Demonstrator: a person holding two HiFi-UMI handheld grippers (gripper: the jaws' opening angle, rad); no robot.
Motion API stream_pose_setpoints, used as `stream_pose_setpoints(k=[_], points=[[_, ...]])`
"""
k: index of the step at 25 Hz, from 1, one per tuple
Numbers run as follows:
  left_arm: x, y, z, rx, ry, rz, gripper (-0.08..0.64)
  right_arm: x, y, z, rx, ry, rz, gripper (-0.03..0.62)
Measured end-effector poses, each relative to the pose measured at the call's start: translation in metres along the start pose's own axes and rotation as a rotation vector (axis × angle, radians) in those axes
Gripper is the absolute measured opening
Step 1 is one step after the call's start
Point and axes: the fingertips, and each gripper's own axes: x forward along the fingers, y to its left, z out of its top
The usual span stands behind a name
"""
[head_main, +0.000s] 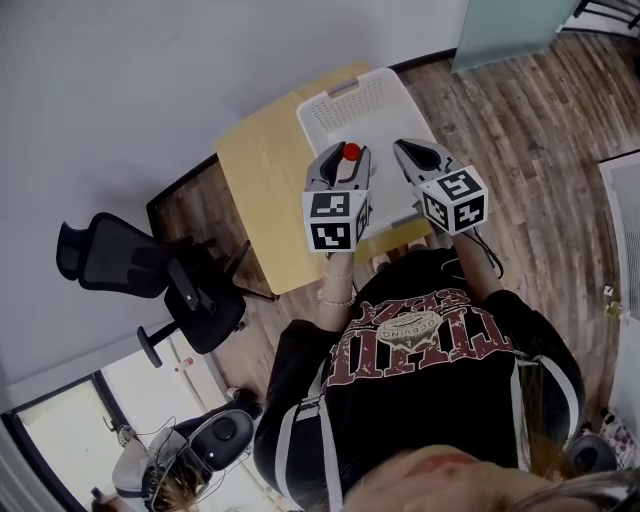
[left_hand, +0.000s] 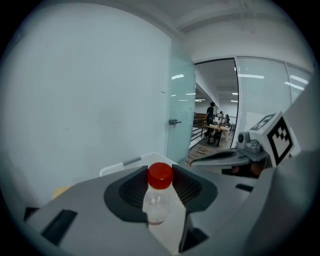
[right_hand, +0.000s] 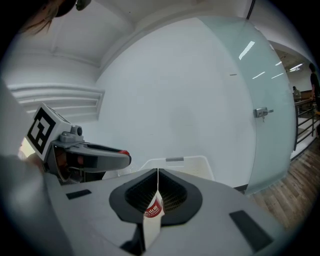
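Observation:
My left gripper (head_main: 346, 158) (left_hand: 160, 189) is shut on a small clear bottle (left_hand: 158, 204) with a red cap (head_main: 351, 152), held upright between the jaws. My right gripper (head_main: 418, 152) (right_hand: 156, 194) is shut on a small white paper packet with a red label (right_hand: 153, 212), like a tea bag; a thin string runs up from it along the jaw seam. Both grippers hover side by side over a white slotted basket (head_main: 372, 100) (left_hand: 131, 161) (right_hand: 197, 164) on a light wooden table (head_main: 258, 190). Each gripper shows in the other's view, the left gripper (right_hand: 107, 157) and the right gripper (left_hand: 220, 157).
A black office chair (head_main: 150, 270) stands left of the table by the white wall. Wood floor (head_main: 540, 130) lies to the right. A frosted glass panel (head_main: 505, 30) with a door handle (right_hand: 262, 112) stands beyond the table. Another person (head_main: 185, 455) is at the lower left.

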Motion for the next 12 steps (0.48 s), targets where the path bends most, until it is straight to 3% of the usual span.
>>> stream_pose_setpoints(k=[12], points=[[-0.057, 0.011, 0.043, 0.003, -0.119, 0.018, 0.195, 0.007, 0.024, 0.003, -0.021, -0.002, 0.046, 0.018]])
